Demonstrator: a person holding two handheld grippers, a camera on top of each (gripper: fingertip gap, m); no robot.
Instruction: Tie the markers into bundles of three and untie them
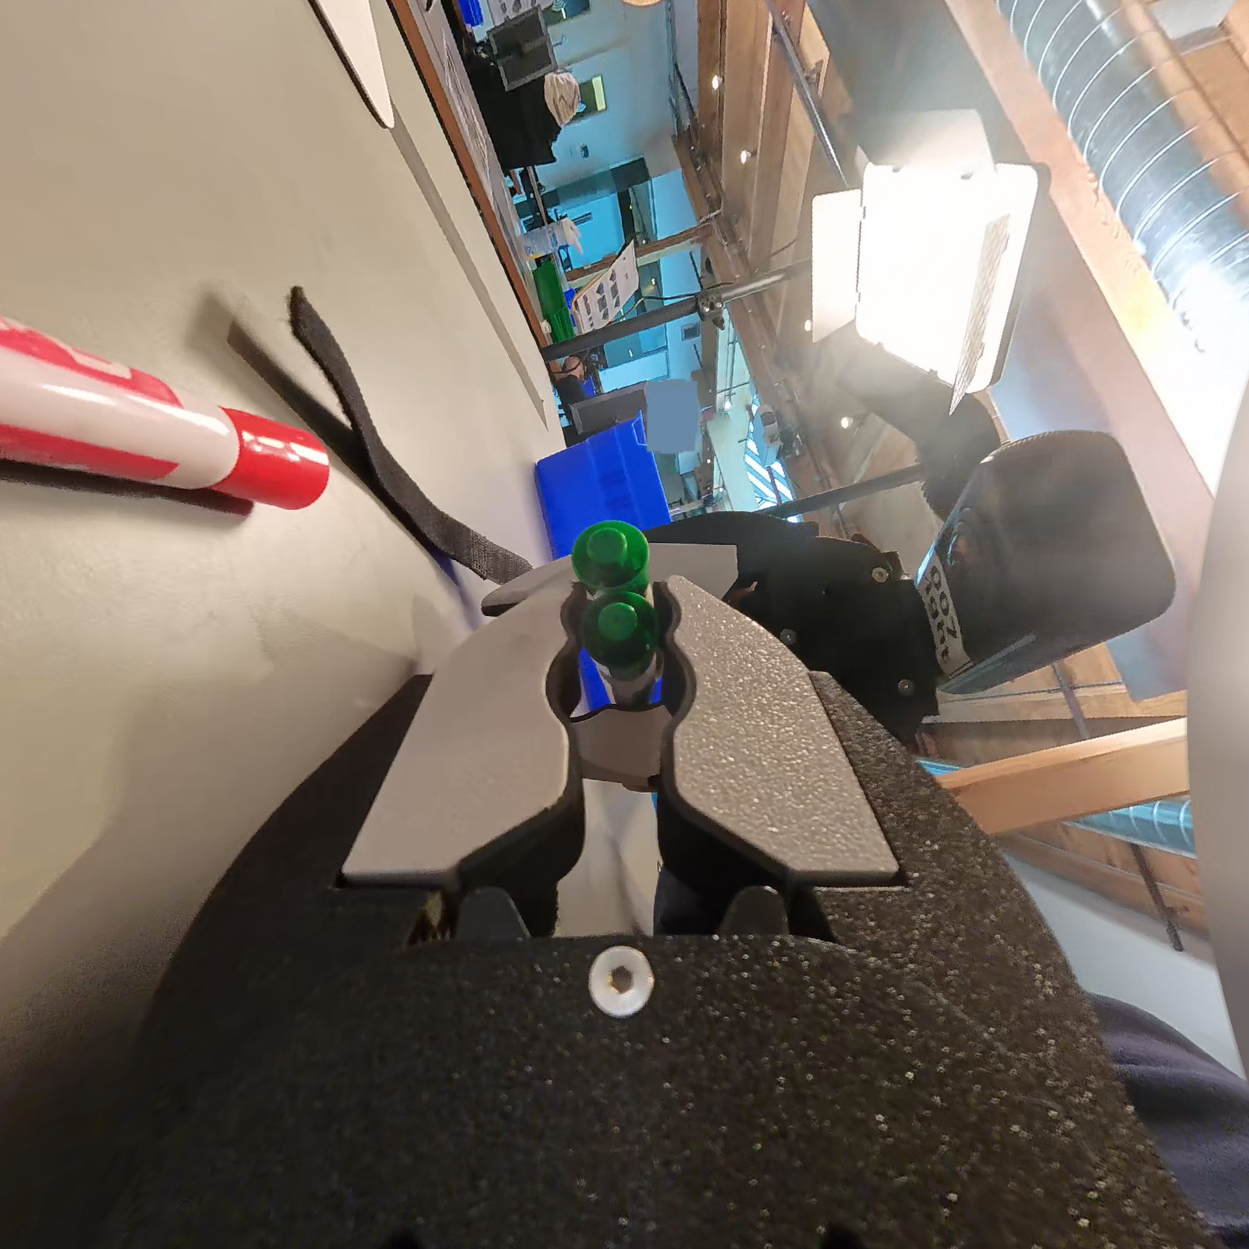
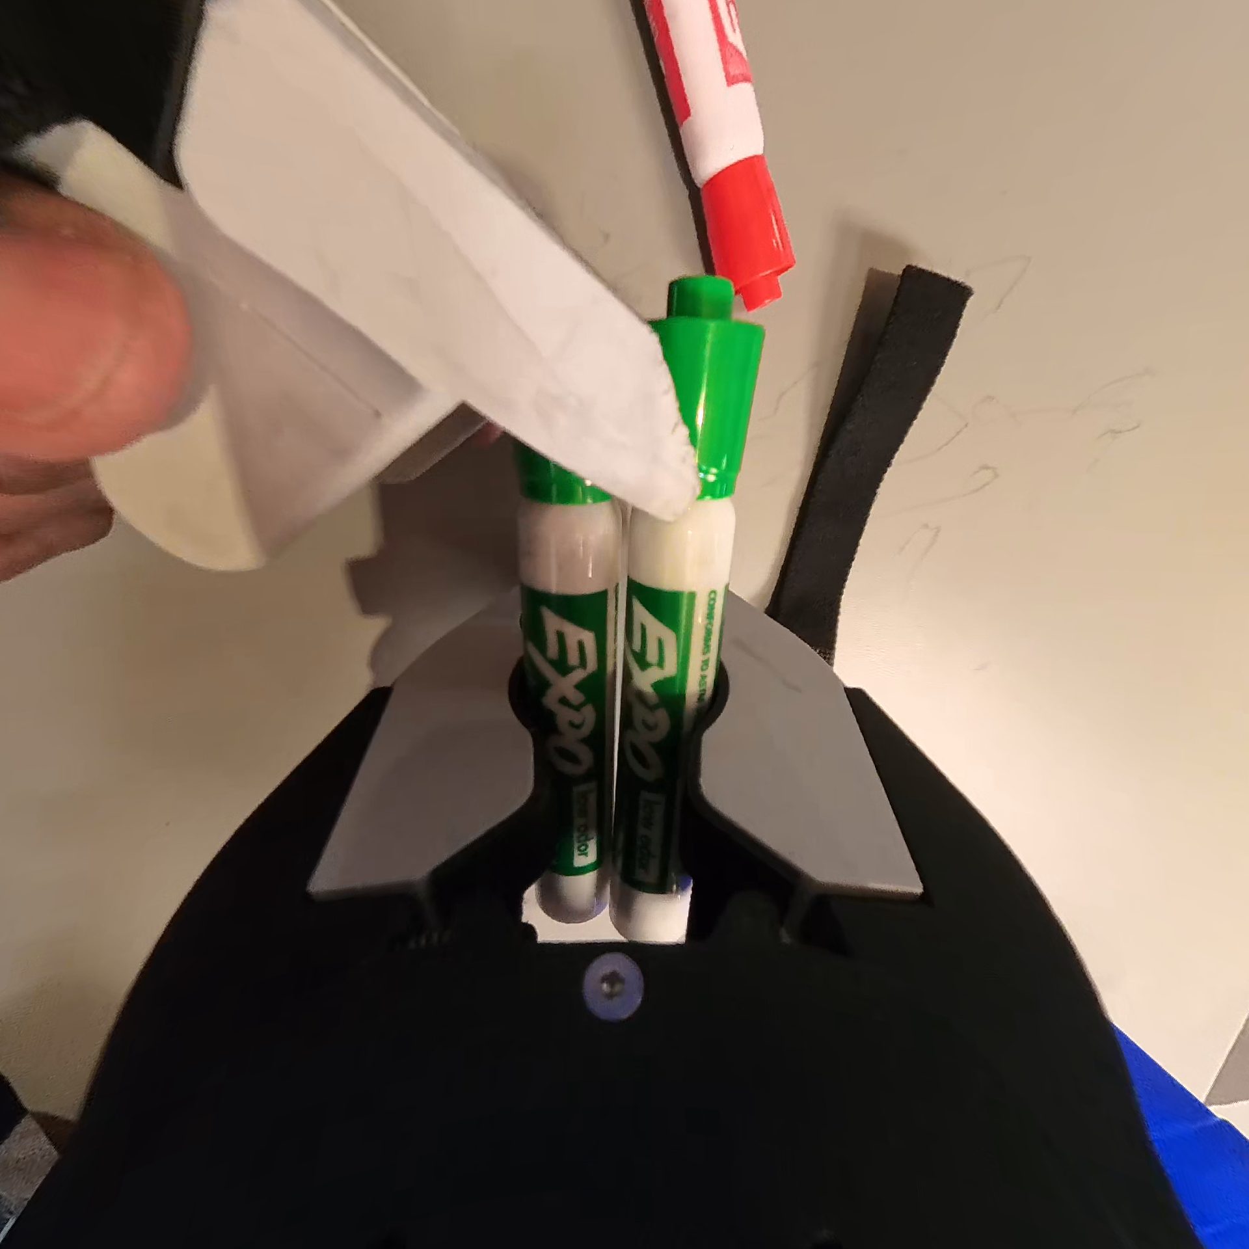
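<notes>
Two green markers (image 2: 618,709) lie side by side between the fingers of my right gripper (image 2: 618,608), which is shut on their barrels. In the left wrist view their green caps (image 1: 611,595) point at the camera, clamped between the fingers of my left gripper (image 1: 618,601), which is shut on them. The left gripper's pale finger (image 2: 439,304) crosses the caps from the upper left, held by a hand (image 2: 74,338). A red marker (image 2: 730,149) (image 1: 169,432) lies loose on the beige table (image 2: 1014,169). A black strap (image 2: 858,446) (image 1: 378,439) lies flat beside the markers.
The right gripper's black body (image 1: 831,608) is just behind the caps. A blue bin (image 1: 601,486) stands at the table's far edge. A bright light panel (image 1: 933,270) is overhead. Something blue (image 2: 1189,1115) shows past the table's near right corner. The left gripper's tips are roughly 7 centimetres from the right gripper's. From the right gripper's tips to the black strap (image 2: 858,446) is close to 6 centimetres. Seen from the left wrist view (image 1: 372,446) as well.
</notes>
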